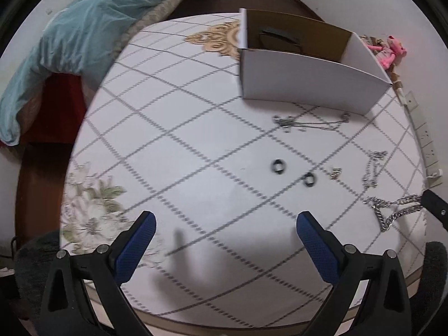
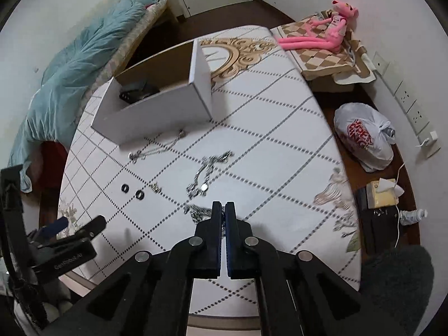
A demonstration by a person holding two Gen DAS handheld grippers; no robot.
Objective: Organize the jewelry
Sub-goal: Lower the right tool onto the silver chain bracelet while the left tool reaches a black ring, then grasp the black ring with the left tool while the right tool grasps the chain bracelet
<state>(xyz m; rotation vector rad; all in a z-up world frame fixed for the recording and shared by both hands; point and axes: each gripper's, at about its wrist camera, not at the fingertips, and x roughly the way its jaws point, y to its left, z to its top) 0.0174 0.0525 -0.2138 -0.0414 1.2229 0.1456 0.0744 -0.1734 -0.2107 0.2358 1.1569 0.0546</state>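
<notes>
A white cardboard box (image 1: 305, 81) stands at the far side of the table and shows in the right wrist view (image 2: 156, 114) too, with dark items inside. Two black rings (image 1: 278, 166) (image 2: 125, 188) lie mid-table beside a small silver earring (image 1: 336, 172). A thin silver necklace (image 1: 308, 123) lies by the box. A silver chain (image 2: 204, 173) lies mid-table. My right gripper (image 2: 223, 208) is shut on a thick silver chain (image 2: 197, 212), also seen in the left wrist view (image 1: 392, 212). My left gripper (image 1: 225, 224) is open and empty above the table's near part.
The table (image 1: 179, 128) has a white diamond-pattern cover. A bed with a teal blanket (image 1: 72, 39) lies at the left. A pink plush toy (image 2: 327, 30) sits on a cushioned stool at the far right. A white plastic bag (image 2: 361, 137) and a tissue box (image 2: 380, 193) lie on the floor at the right.
</notes>
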